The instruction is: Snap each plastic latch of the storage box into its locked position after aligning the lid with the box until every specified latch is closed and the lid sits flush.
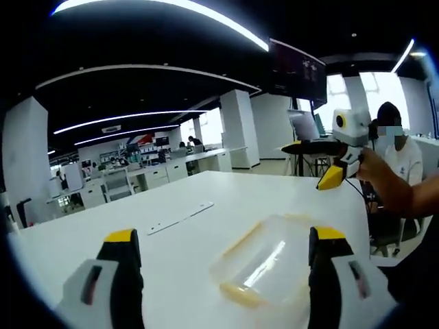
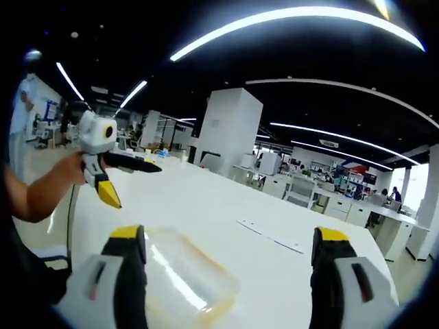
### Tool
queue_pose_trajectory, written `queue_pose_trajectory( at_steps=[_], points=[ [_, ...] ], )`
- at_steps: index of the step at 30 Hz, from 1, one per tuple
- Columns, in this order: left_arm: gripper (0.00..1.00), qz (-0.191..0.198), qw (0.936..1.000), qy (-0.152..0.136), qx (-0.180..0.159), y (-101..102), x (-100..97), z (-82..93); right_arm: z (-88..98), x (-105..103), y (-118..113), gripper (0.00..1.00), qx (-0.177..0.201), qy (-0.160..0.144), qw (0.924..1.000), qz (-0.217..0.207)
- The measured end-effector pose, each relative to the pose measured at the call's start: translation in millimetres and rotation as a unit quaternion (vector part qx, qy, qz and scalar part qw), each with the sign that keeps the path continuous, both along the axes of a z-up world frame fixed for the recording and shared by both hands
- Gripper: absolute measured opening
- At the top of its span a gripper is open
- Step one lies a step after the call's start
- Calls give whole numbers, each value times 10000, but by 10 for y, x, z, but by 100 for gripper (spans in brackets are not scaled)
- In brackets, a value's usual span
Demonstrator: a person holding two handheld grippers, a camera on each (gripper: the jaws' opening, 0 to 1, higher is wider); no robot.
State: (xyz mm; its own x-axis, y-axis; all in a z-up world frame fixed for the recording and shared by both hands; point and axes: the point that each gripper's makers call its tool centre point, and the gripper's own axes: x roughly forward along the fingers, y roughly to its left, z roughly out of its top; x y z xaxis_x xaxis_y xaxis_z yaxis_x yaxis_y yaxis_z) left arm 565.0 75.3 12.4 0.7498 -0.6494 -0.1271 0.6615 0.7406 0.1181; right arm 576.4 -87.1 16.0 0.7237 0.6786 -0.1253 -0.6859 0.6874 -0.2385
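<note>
Here you are at the approach: the clear storage box (image 1: 267, 264) lies on the white table (image 1: 206, 195), just ahead of your left gripper (image 1: 223, 274) and right gripper (image 2: 230, 274). Both have their jaws wide apart, empty. Next, lower onto a latch and press.

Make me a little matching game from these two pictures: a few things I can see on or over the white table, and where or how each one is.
Things:
1. clear storage box
2. flat white strip
3. right hand-held gripper
4. left hand-held gripper

Places or states:
A. lying bare on the table beyond the box
B. jaws wide apart, box on the table just ahead of them
C. raised above the table, yellow tip pointing down
D. resting on the table, yellowish latches along its ends

Pairs: 1-D, 2-A, 3-C, 4-B
</note>
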Motion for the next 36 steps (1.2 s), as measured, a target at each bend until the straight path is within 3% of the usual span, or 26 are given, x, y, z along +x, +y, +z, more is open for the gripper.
queue_pose_trajectory(
  at_steps=[12,25,36],
  points=[
    [100,-148,9998,-76,62,-98,-93,12,-39,-40,2,100,8,-37,10000,-10],
    [100,-248,9996,110,31,-213,-174,-264,-320,-92,14,100,27,171,9998,122],
    [100,-213,9995,214,4,-203,-154,-410,-434,-73,48,100,103,325,9992,191]
  ],
)
